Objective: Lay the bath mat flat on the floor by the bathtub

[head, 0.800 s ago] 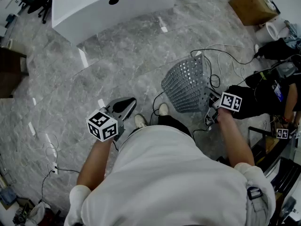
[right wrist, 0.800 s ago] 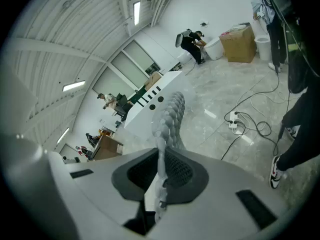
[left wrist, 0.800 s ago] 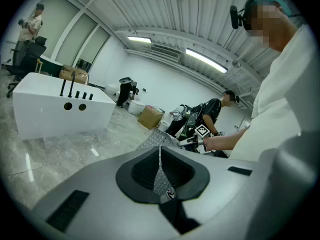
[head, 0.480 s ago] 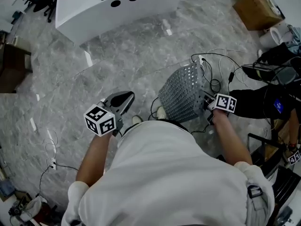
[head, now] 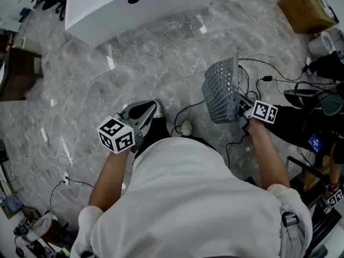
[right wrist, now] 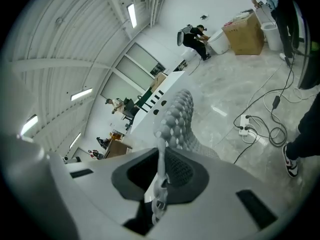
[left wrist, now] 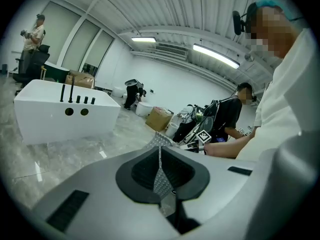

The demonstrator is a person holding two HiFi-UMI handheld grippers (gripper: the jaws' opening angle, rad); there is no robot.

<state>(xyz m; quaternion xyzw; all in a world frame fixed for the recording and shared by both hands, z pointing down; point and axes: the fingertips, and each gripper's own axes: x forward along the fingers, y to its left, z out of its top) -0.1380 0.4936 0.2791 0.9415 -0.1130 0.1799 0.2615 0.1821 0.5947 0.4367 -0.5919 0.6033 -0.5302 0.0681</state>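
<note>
Fingers of right gripper [head: 241, 109] pinch hanging bath mat [head: 220, 90]; left gripper [head: 145, 110] fingers pressed together, empty.

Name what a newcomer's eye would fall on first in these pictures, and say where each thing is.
The grey perforated bath mat stands out first: it is held up off the grey marble floor at the right, pinched between the fingers of the right gripper. Next comes the white bathtub at the top of the head view, apart from the mat. The left gripper is shut on nothing.
</note>
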